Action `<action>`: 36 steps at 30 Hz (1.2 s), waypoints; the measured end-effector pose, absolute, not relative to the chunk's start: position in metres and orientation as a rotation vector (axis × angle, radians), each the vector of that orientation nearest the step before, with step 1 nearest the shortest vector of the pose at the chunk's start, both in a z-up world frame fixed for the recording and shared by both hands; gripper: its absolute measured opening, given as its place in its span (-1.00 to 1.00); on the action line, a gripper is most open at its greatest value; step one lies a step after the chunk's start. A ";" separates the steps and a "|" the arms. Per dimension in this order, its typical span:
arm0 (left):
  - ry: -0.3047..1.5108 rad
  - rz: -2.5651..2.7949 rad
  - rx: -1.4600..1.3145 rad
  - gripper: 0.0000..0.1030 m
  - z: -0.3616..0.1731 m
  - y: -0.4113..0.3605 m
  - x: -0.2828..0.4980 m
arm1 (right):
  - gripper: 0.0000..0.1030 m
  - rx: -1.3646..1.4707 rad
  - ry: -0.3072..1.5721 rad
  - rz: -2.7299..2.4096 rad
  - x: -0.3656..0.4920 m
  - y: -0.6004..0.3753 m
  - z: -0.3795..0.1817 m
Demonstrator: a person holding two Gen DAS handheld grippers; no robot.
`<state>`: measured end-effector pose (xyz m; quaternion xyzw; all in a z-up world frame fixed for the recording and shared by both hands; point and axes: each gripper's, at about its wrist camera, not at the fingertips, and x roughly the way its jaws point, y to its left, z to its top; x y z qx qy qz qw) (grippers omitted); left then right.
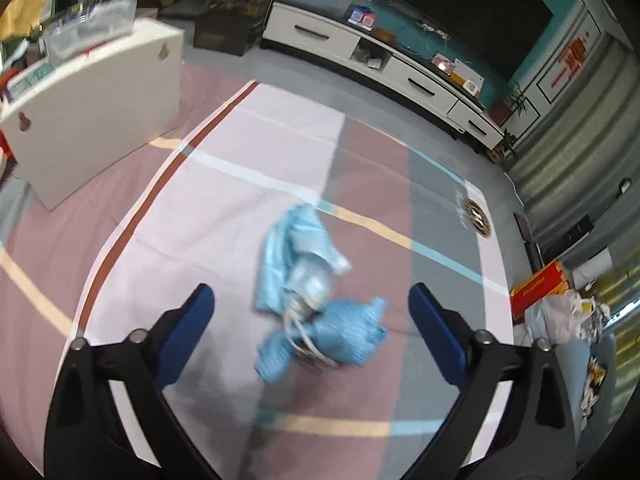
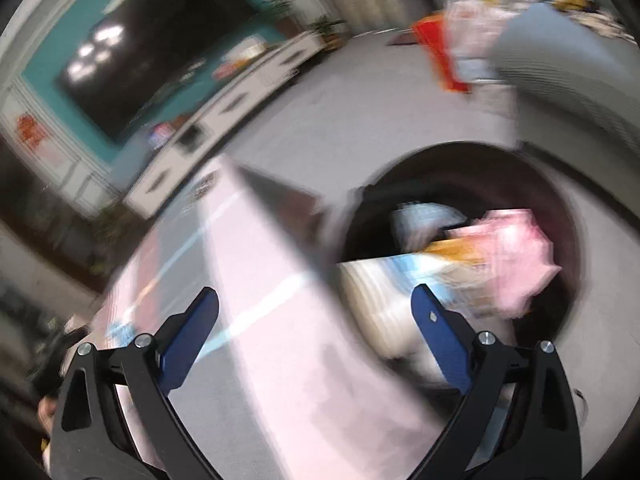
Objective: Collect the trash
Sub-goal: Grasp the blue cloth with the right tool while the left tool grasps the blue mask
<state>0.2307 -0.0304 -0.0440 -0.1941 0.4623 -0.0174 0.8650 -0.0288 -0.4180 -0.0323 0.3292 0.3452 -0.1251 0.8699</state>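
Observation:
A crumpled light-blue face mask bundle (image 1: 316,296) with white ear loops lies on the striped tablecloth (image 1: 224,216). My left gripper (image 1: 310,304) hovers over it, open, blue pads wide on either side and not touching. In the blurred right wrist view, my right gripper (image 2: 316,308) is open and empty above the table's edge. Beyond it stands a round bin (image 2: 568,184) with a dark inside, holding a pink wrapper (image 2: 516,252) and other white, blue and orange trash.
A white cabinet (image 1: 92,120) stands on the table's left. A round brown coaster (image 1: 478,216) lies near the far right edge. A white TV stand (image 1: 384,64) runs along the wall. A red box (image 1: 540,284) and plastic bags (image 1: 560,316) sit to the right.

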 end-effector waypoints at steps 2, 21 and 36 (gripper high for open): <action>0.977 -0.050 -0.425 0.64 -0.052 -0.026 0.237 | 0.80 0.628 0.764 -0.136 0.006 -0.378 -0.028; 1.035 -0.158 -0.656 -0.73 -0.117 -0.004 0.268 | 0.28 0.488 1.100 0.262 0.209 -0.169 -0.080; 0.892 -0.101 -0.611 -0.74 -0.048 0.031 0.189 | -0.42 0.259 1.081 0.119 0.206 -0.128 -0.088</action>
